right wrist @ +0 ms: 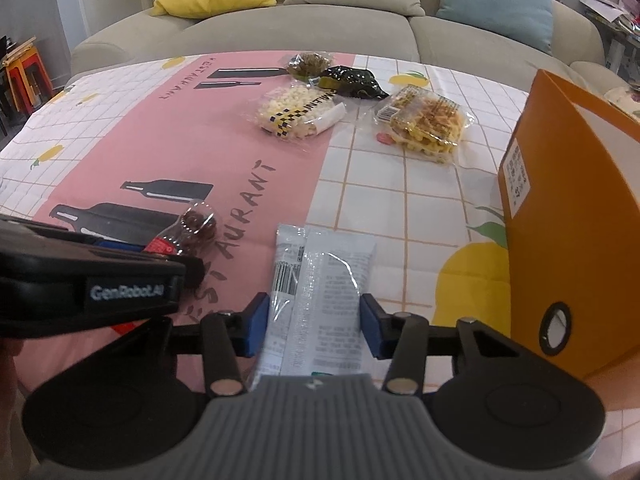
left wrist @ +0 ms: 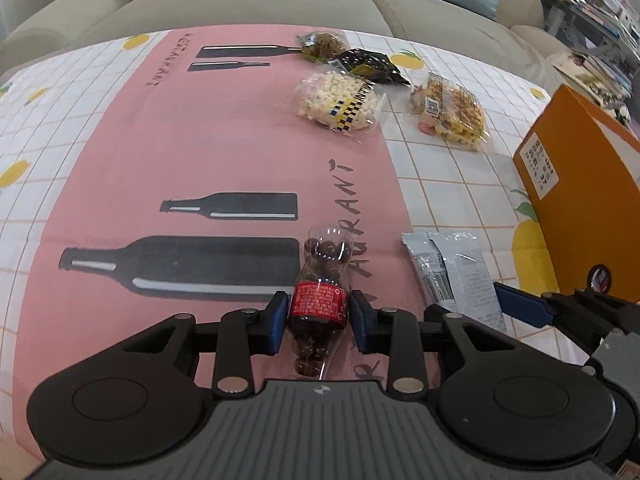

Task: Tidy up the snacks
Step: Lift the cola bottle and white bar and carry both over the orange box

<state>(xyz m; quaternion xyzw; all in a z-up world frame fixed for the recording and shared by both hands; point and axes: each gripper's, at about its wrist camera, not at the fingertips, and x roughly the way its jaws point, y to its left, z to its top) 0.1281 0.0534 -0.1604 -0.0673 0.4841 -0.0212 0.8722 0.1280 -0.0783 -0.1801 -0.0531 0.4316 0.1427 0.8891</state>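
A small clear bottle of chocolate balls (left wrist: 320,264) with a red label lies on the pink cloth, its base pointing away. My left gripper (left wrist: 319,316) is shut on it, the blue pads pressing both sides of the label. In the right wrist view the same bottle (right wrist: 198,224) shows beside the left gripper's black body. A flat silver snack packet (right wrist: 320,272) lies lengthwise on the table, and my right gripper (right wrist: 315,324) is shut on it, both pads against its long edges. The packet (left wrist: 456,276) also shows in the left wrist view, to the right of the bottle.
Across the table lie a bag of white puffs (left wrist: 340,100), a dark bag (left wrist: 368,64), a bag of brown bits (left wrist: 322,44) and a yellow snack bag (left wrist: 452,112). An orange box (right wrist: 572,220) stands at the right edge. A sofa (right wrist: 320,32) lies beyond.
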